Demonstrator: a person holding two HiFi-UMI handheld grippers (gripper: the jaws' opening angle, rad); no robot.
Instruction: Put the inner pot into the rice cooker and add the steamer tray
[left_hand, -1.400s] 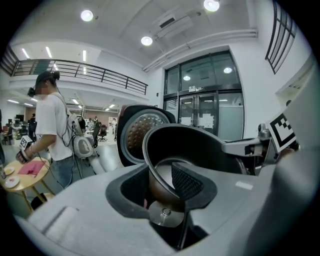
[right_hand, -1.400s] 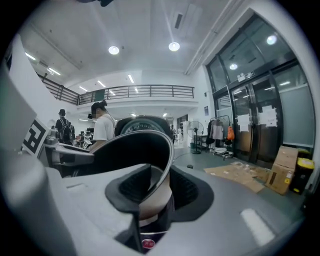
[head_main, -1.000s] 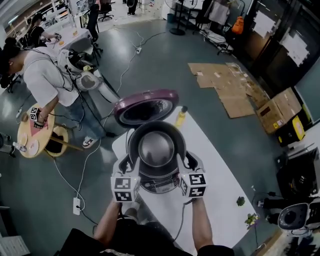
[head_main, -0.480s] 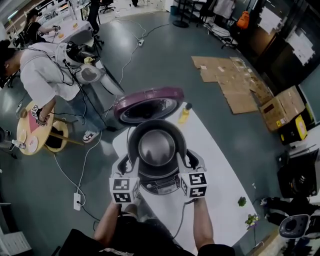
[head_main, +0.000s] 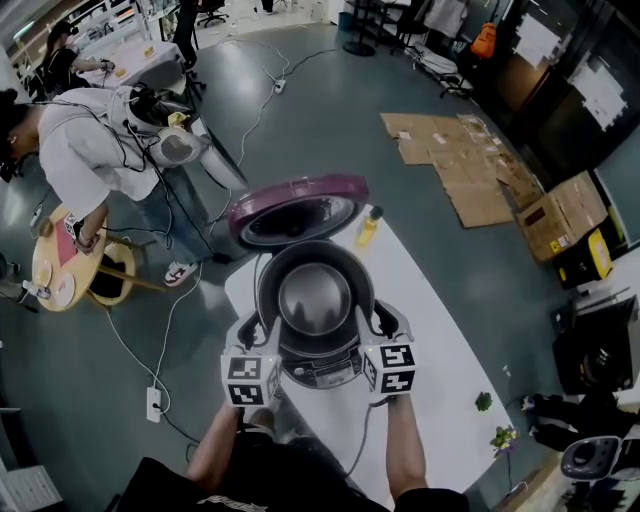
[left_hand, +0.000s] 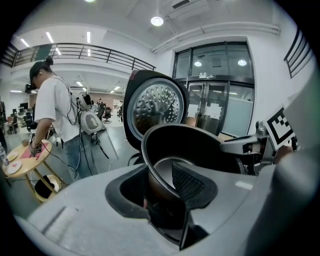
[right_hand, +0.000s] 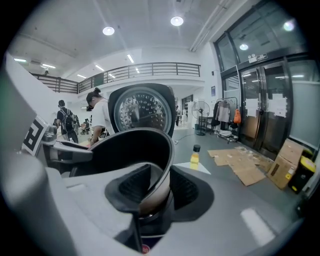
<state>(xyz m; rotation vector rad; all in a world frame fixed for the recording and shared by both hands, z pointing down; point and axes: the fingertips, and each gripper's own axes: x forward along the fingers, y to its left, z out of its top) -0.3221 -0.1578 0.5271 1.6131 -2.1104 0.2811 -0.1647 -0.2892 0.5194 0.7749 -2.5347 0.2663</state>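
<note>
The dark metal inner pot sits in the mouth of the rice cooker, whose maroon lid stands open behind it. My left gripper is shut on the pot's left rim, and my right gripper is shut on its right rim. In the left gripper view the rim of the pot runs between the pads of the left gripper, one pad inside and one outside. The right gripper view shows the right gripper pinching the pot's wall the same way. The lid's dimpled inner plate faces me.
The cooker stands on a white table with a yellow bottle at its far end and small green bits to the right. A person stands by a round wooden table at left. Cables and cardboard lie on the floor.
</note>
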